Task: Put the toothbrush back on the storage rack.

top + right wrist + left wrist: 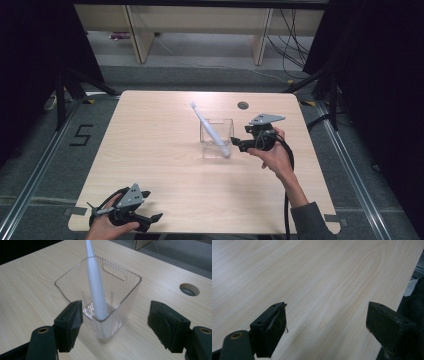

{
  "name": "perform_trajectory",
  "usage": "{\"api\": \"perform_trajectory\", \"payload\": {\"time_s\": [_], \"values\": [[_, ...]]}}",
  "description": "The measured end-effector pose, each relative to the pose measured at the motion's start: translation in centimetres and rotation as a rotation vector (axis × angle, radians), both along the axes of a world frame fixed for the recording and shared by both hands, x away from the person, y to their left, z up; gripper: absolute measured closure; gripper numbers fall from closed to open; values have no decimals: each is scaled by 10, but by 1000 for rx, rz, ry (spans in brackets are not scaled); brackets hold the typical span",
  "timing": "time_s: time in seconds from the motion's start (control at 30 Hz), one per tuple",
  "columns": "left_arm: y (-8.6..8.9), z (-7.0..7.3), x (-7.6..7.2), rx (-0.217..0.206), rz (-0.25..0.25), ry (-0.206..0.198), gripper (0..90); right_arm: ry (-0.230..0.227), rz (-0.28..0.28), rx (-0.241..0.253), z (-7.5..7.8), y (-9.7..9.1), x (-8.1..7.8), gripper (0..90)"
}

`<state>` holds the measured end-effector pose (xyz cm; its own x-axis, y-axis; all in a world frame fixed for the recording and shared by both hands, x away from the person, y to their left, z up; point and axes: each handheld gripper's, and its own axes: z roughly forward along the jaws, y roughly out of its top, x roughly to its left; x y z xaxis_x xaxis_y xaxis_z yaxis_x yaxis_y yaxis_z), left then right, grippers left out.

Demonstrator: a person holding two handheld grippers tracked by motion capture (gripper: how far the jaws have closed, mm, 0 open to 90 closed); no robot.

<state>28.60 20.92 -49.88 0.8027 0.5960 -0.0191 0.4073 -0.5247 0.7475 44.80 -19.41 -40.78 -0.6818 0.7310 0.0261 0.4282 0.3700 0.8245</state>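
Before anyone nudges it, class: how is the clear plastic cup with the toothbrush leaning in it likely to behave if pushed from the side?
The clear plastic cup looks thin-walled, so probably light and easy to slide on the smooth table. The white toothbrush leans well above its rim, so it may tip toward that side. Its ribbed walls would likely flex under a squeeze.

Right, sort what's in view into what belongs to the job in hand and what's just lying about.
Belongs to the job:
- white toothbrush, leaning in the clear plastic cup
- right gripper, jaws open, at the cup
- left gripper, jaws open, idle at the near edge

Just there:
- table
- cable hole
- wooden shelving behind
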Motion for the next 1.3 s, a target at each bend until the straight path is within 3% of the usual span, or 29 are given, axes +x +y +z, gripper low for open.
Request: {"api": "perform_trajectory", "payload": {"time_s": [0.17, 0.3, 0.4, 0.5, 0.53, 0.57, 0.6, 0.7, 0.8, 0.83, 0.87, 1.07, 1.1, 1.3], "values": [[0, -1, -1, -16, 6, 4, 161, 23, -18, 24, -4, -7, -3, 280], [1, 0, 0, 7, -2, 0, 161, 33, -43, 22, -8, -13, -6, 271], [1, 0, 1, 11, -6, 1, 161, 6, -34, 14, -10, -17, -6, 268], [-1, -1, 0, -18, 7, 5, 161, 23, -43, 32, -11, -19, -10, 262], [-1, -1, 0, -17, 7, 5, 161, 23, -43, 32, -11, -19, -10, 262], [1, 0, 1, 16, -6, 0, 161, 13, -51, 44, -12, -19, -11, 261], [1, 0, 0, 9, -10, 5, 161, 0, -43, 26, -12, -21, -13, 256], [1, 0, 0, 11, -7, 0, 161, 19, -45, 28, -14, -21, -17, 252], [1, -1, 1, 14, -1, 3, 161, 6, -46, 39, -17, -22, -18, 241], [1, -1, 0, 13, 0, 6, 161, 24, -54, 41, -19, -23, -18, 219], [1, -1, 0, 16, -4, 3, 161, 6, -48, 17, -19, -25, -18, 219], [-1, -1, 0, -17, 9, 4, 161, 30, -52, 34, -23, -26, -23, 220], [1, -1, 1, 10, 3, 1, 161, 31, -57, 37, -24, -26, -24, 220], [0, 0, 0, 3, 4, -1, 161, 20, -51, 38, -28, -26, -29, 220]]}}
